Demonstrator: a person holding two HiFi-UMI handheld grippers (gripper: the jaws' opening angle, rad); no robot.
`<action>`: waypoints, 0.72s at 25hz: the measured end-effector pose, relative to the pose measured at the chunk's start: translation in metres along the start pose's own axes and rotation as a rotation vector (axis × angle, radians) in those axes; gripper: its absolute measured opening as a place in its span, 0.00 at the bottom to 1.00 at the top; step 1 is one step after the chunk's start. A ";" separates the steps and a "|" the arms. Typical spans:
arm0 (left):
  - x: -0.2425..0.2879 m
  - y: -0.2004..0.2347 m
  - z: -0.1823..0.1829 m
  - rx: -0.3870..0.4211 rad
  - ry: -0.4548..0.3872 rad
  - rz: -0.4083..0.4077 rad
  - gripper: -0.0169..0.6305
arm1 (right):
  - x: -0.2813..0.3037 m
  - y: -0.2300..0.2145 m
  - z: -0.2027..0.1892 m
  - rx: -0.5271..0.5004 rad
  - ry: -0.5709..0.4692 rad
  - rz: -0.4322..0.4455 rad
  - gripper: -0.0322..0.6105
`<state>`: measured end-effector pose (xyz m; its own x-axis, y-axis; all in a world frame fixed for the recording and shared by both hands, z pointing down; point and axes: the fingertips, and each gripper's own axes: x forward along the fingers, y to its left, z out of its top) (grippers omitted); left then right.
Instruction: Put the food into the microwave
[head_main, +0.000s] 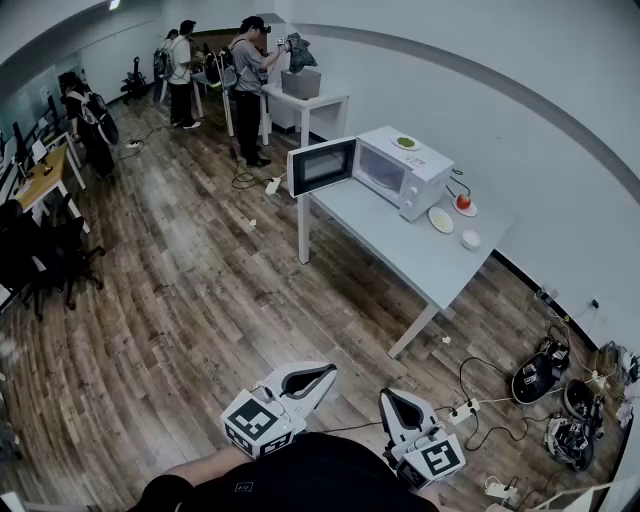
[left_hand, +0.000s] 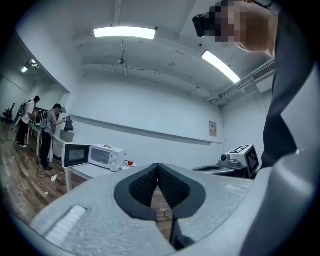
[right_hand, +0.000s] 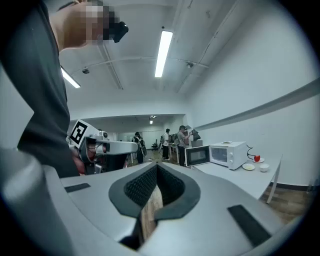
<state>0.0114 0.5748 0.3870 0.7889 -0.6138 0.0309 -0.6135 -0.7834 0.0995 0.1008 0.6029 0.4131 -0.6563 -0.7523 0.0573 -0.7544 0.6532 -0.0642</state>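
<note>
A white microwave (head_main: 404, 172) stands on a grey table (head_main: 400, 245) across the room, its door (head_main: 322, 166) swung open to the left. On top of it lies a plate with green food (head_main: 405, 142). To its right on the table are a plate with a red fruit (head_main: 463, 204), a plate with pale food (head_main: 440, 219) and a small white bowl (head_main: 470, 239). My left gripper (head_main: 326, 373) and right gripper (head_main: 392, 397) are held close to my body, far from the table. Both are shut with nothing between the jaws. The microwave (left_hand: 104, 156) also shows small in the left gripper view, and the microwave (right_hand: 228, 154) in the right gripper view.
Wooden floor (head_main: 200, 300) lies between me and the table. Cables, a power strip (head_main: 462, 411) and bags (head_main: 540, 375) lie on the floor at the right by the wall. Several people (head_main: 248, 70) stand at a far table (head_main: 305, 100). Desks and chairs (head_main: 40, 240) line the left.
</note>
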 end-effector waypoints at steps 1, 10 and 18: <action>0.001 0.001 0.000 -0.001 -0.001 -0.001 0.04 | 0.000 -0.001 -0.002 0.003 0.000 -0.002 0.07; -0.005 0.014 -0.001 -0.013 -0.005 -0.007 0.04 | 0.017 0.008 -0.003 0.041 0.021 0.016 0.07; -0.023 0.041 -0.002 -0.037 -0.010 -0.008 0.04 | 0.050 0.028 0.005 0.073 0.019 0.038 0.07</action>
<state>-0.0325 0.5569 0.3924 0.7934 -0.6084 0.0203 -0.6051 -0.7845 0.1360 0.0468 0.5832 0.4093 -0.6853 -0.7246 0.0722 -0.7263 0.6731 -0.1394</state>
